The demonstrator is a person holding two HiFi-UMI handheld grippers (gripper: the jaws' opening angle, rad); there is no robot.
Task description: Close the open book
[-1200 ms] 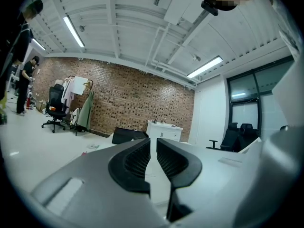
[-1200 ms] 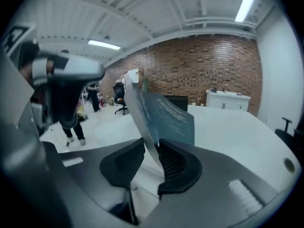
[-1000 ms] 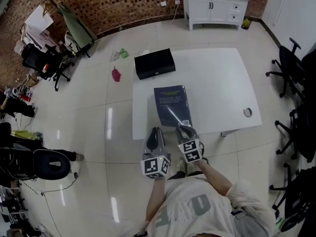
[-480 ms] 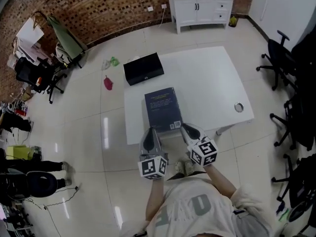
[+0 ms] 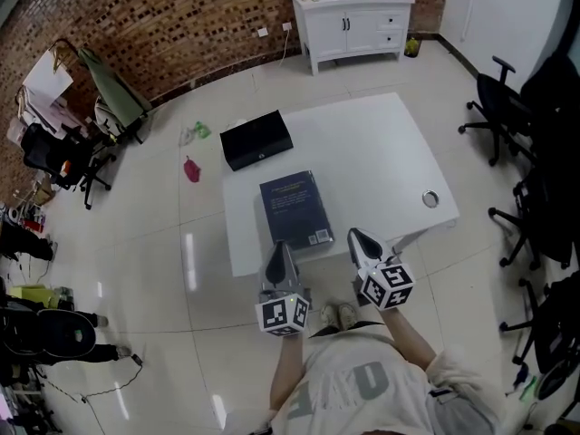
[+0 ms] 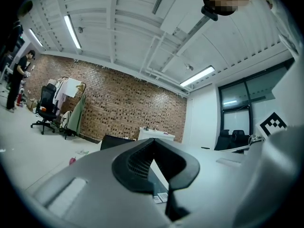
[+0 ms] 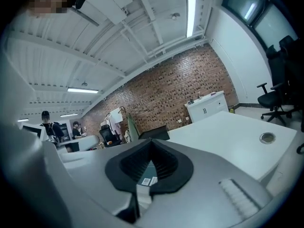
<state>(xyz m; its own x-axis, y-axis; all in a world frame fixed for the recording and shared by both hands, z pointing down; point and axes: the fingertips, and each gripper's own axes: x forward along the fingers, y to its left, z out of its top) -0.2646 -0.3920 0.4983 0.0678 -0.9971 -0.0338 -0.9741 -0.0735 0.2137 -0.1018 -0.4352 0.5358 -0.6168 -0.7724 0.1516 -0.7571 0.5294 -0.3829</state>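
We find 1 book (image 5: pixel 294 209), shut and lying flat, dark cover up, with a pale label at its near corner. It sits on the white table (image 5: pixel 372 152), close to the near edge and left of centre. It touches nothing else on the tabletop.

Other items on the table: 1 black box (image 5: pixel 256 139) at the far left corner, well apart from the book, and 1 round metal fitting (image 5: pixel 430 198) near the right edge.

Grippers: 2, both held off the near edge, clear of the book.
- Left gripper (image 5: pixel 280 247): jaws together, tips meeting, nothing between them.
- Right gripper (image 5: pixel 356 236): jaws together, likewise empty (each carries 1 marker cube at its rear).

Beyond the table we note 1 white cabinet (image 5: pixel 349 25) against the brick wall (image 5: pixel 181 16). Black office chairs (image 5: pixel 498 102) stand along the right side; we cannot count them exactly.
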